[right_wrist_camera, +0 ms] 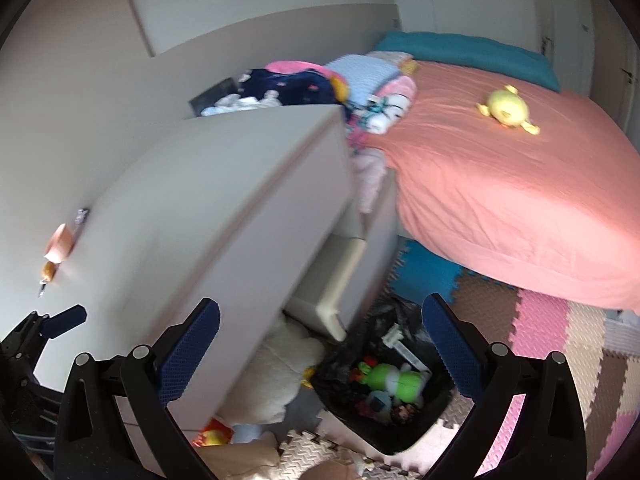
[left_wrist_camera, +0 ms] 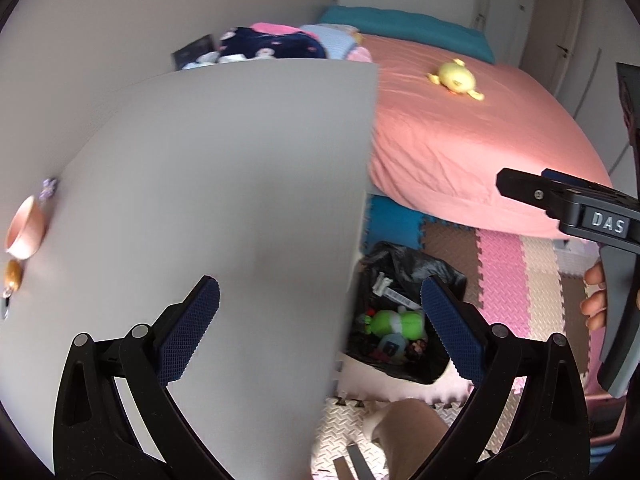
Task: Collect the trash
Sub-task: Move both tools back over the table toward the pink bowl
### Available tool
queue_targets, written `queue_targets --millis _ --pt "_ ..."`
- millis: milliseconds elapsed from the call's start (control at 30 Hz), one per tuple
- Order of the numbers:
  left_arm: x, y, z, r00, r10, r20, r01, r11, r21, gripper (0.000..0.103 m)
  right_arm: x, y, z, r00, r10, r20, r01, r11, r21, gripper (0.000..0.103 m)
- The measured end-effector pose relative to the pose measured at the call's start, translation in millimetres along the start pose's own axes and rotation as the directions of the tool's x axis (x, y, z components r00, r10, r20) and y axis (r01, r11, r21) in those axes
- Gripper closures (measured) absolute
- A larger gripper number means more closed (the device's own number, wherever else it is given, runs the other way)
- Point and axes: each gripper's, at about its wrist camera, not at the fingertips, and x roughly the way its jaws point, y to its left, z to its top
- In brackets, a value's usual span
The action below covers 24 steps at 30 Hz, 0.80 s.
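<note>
Both views are a little blurred, and the grey desk top (left_wrist_camera: pixel 224 184) hides much of the floor in the left wrist view. On its far left edge, a pink bowl (left_wrist_camera: pixel 25 229), a small orange thing (left_wrist_camera: pixel 13 274) and a small purple thing (left_wrist_camera: pixel 49 188) are too blurred to name. In the right wrist view a white plush toy (right_wrist_camera: pixel 280 376) lies half under the desk, and an orange-yellow item (right_wrist_camera: pixel 214 432) below it is cut off by the gripper.

The trash bin (right_wrist_camera: pixel 384 436) stands on the foam mat floor (right_wrist_camera: pixel 536 328) beside the desk, near the foot of the bed (right_wrist_camera: pixel 500 184). It is lined with a black bag (left_wrist_camera: pixel 404 260). Inside lie a green plush toy (right_wrist_camera: pixel 394 378), a white and grey packet (right_wrist_camera: pixel 402 344) and several small colourful pieces which I cannot make out.

The left gripper (left_wrist_camera: pixel 320 330) has its jaws spread wide with nothing between them; it hangs over the desk edge and the bin. The right gripper (right_wrist_camera: pixel 320 350) is also spread wide and empty, above the bin. A hand (left_wrist_camera: pixel 596 300) holds the right gripper's handle at the right edge of the left wrist view. A yellow plush toy (right_wrist_camera: pixel 506 110) lies on the bed.
</note>
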Motion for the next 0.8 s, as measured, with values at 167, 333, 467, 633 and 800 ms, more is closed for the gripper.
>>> queue_targets --millis 167,333,467,633,800 --pt "-18.4 49.7 -5.3 0.997 0.066 0.044 -0.063 0.996 -0.066 0.005 6.0 42.9 8.7 0.999 0.045 0.015 -0.045 0.998 -0.044 0.002" --pt "-40.3 116.5 -16.1 0.980 0.162 0.113 -0.138 0.971 -0.194 0.005 11.7 87.5 14.5 0.996 0.088 0.010 -0.086 0.992 -0.096 0.002" --pt "-45.1 163.9 -24.7 0.969 0.228 0.096 -0.196 0.943 -0.267 0.010 19.5 123.5 19.1 0.994 0.109 -0.007 -0.109 0.984 -0.140 0.002" --pt "-46.7 214.5 -40.9 0.961 0.272 0.052 -0.239 0.908 -0.343 0.017 35.2 163.8 21.7 0.990 0.134 -0.038 -0.138 0.974 -0.181 0.002" --pt "-41.0 253.7 -52.5 0.956 0.292 0.016 -0.261 0.877 -0.403 0.018 50.2 201.0 21.3 0.985 0.153 -0.073 -0.166 0.962 -0.218 0.002"
